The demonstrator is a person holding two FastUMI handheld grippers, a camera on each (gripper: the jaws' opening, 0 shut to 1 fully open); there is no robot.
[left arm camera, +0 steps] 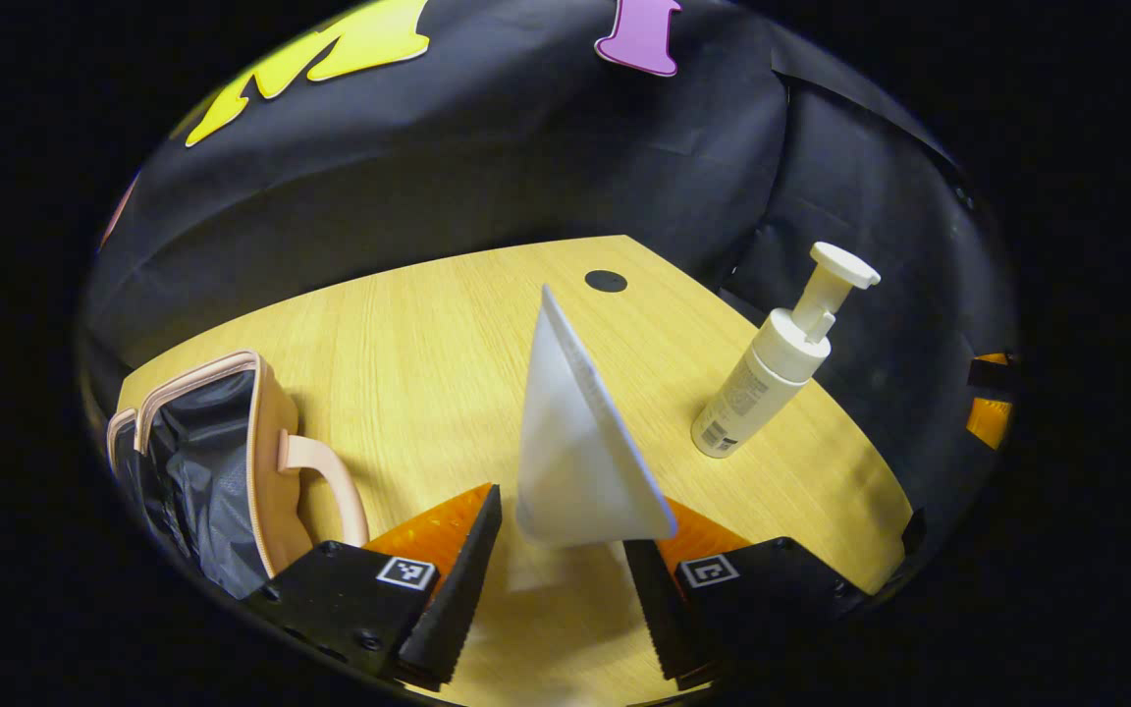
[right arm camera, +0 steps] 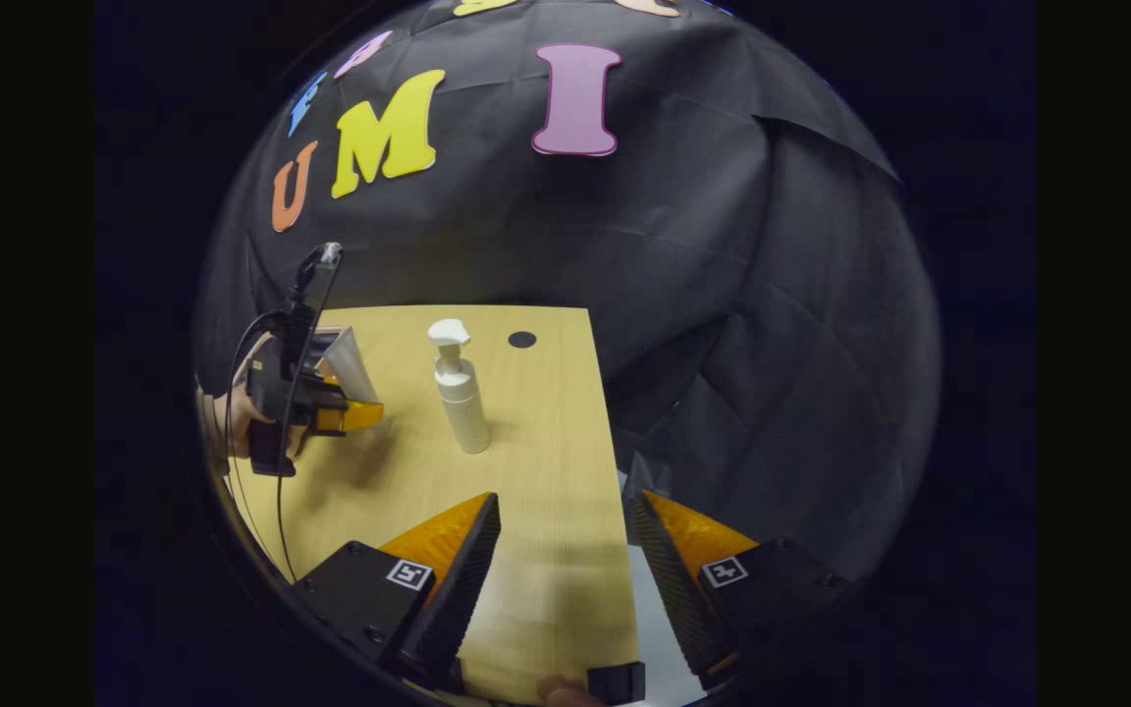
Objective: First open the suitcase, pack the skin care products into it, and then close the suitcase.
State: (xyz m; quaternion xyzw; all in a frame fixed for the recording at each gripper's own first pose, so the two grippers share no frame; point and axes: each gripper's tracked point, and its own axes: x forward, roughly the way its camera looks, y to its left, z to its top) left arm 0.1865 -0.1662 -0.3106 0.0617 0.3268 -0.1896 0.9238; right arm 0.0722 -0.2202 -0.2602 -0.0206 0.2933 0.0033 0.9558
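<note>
Left gripper (left arm camera: 561, 579) is spread wide; the white tube (left arm camera: 580, 442) is seen between its fingers, grip not confirmed. Open suitcase (left arm camera: 222, 462) noted lower left at the table (left arm camera: 408, 324) edge, pump bottle (left arm camera: 781, 358) right. Right gripper (right arm camera: 561, 579) is open, empty, over the table's right edge
</note>
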